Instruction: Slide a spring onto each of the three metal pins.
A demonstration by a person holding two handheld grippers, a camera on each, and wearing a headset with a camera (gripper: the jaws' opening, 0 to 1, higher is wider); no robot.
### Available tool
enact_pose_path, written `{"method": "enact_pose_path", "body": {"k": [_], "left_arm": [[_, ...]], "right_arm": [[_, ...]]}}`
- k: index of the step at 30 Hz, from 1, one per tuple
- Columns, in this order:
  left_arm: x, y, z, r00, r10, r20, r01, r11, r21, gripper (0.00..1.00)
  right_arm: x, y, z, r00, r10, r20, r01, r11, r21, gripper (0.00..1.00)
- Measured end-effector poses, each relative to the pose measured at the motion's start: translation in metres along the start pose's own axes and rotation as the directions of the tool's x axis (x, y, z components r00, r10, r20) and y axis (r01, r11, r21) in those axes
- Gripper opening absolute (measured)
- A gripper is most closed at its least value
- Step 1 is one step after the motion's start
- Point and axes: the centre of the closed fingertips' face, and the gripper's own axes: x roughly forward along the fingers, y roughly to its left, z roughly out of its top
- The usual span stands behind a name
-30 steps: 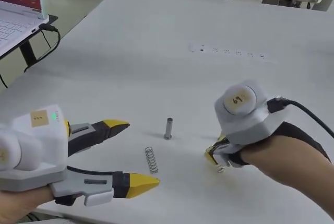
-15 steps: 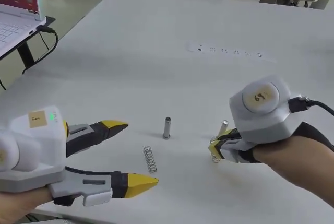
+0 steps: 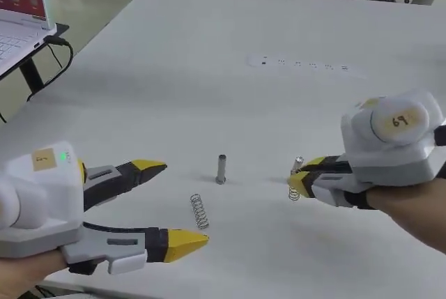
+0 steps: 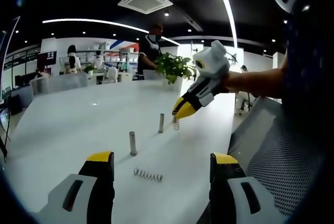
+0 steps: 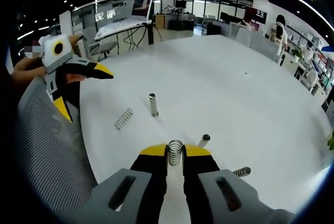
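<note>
Spring (image 5: 175,149) sits pinched in the right gripper (image 5: 175,156), lower centre of that gripper's view; the upright pin (image 5: 204,140) stands just right of it, slightly beyond.

Left gripper (image 3: 181,203) jaws apart, right gripper (image 3: 298,182) pinching spring (image 5: 175,152)

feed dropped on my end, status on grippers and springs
Right gripper shut on spring, beside a pin. Left gripper open by loose spring. Second pin bare, nothing in the way.

Head down, gripper views opposed, sharing pin (image 3: 221,169)
</note>
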Motion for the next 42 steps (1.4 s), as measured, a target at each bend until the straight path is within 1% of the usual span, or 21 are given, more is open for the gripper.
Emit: {"method": "enact_pose_path", "body": {"k": [1,3,4,6,7,10,14,17,18,19,22,26,32,33,35,42], "left_arm": [[0.0,0.0,0.0,1.0,0.0,-0.001,0.0,1.0,-0.001,0.71],[0.0,0.0,0.0,1.0,0.0,-0.002,0.0,1.0,0.0,0.71],[0.0,0.0,0.0,1.0,0.001,-0.003,-0.001,1.0,-0.002,0.71],[0.0,0.001,0.0,1.0,0.003,-0.004,-0.003,1.0,-0.004,0.71],[0.0,0.001,0.0,1.0,0.004,-0.005,-0.004,1.0,-0.006,0.71],[-0.001,0.001,0.0,1.0,0.006,-0.004,-0.006,1.0,-0.01,0.71],[0.0,0.0,0.001,0.9999,0.006,-0.009,-0.006,1.0,-0.01,0.71],[0.0,0.0,0.001,0.9999,0.006,-0.012,-0.007,1.0,-0.011,0.71],[0.0,0.0,0.001,0.9999,0.007,-0.013,-0.007,1.0,-0.011,0.71],[0.0,0.0,0.001,0.9999,0.007,-0.012,-0.007,1.0,-0.012,0.71],[0.0,-0.001,0.0,0.9998,0.007,-0.016,-0.007,1.0,-0.014,0.71],[0.001,-0.001,-0.001,0.9998,0.007,-0.02,-0.008,1.0,-0.015,0.71],[0.0,0.001,-0.002,0.9997,0.011,-0.021,-0.011,1.0,-0.016,0.71],[0.0,0.002,-0.002,0.9997,0.011,-0.021,-0.012,1.0,-0.017,0.71],[-0.001,0.003,-0.002,0.9997,0.013,-0.02,-0.013,1.0,-0.019,0.71],[-0.001,0.003,-0.002,0.9997,0.013,-0.02,-0.014,1.0,-0.02,0.71]], "right_arm": [[-0.002,-0.002,0.002,0.9998,-0.001,0.018,0.001,1.0,0.003,0.08],[-0.005,-0.003,0.004,0.9994,0.003,0.036,-0.003,1.0,0.001,0.08],[-0.008,-0.003,0.007,0.9983,0.002,0.059,-0.002,1.0,-0.009,0.08],[-0.013,-0.003,0.011,0.9961,0.008,0.088,-0.008,1.0,-0.006,0.08],[-0.015,-0.003,0.013,0.9944,0.011,0.105,-0.01,1.0,-0.007,0.08],[-0.021,-0.004,0.023,0.9858,0.005,0.168,0.003,0.999,-0.045,0.08],[-0.025,-0.009,0.027,0.9786,-0.01,0.206,0.023,0.998,-0.06,0.08],[-0.026,-0.017,0.03,0.973,-0.026,0.229,0.038,0.998,-0.048,0.08],[-0.026,-0.018,0.03,0.9728,-0.03,0.23,0.04,0.998,-0.042,0.08],[-0.026,-0.023,0.031,0.971,-0.043,0.235,0.052,0.998,-0.031,0.08],[-0.025,-0.028,0.034,0.9683,-0.051,0.245,0.057,0.998,-0.015,0.08],[-0.02,-0.034,0.037,0.9664,-0.062,0.25,0.068,0.998,-0.018,0.08],[-0.013,-0.04,0.039,0.9655,-0.062,0.253,0.062,0.998,0.006,0.08],[-0.012,-0.04,0.039,0.9654,-0.06,0.254,0.06,0.998,0.008,0.08],[-0.009,-0.041,0.038,0.9684,-0.06,0.242,0.061,0.998,0.004,0.08],[-0.005,-0.042,0.033,0.9716,-0.054,0.23,0.055,0.998,0.005,0.08]]}}
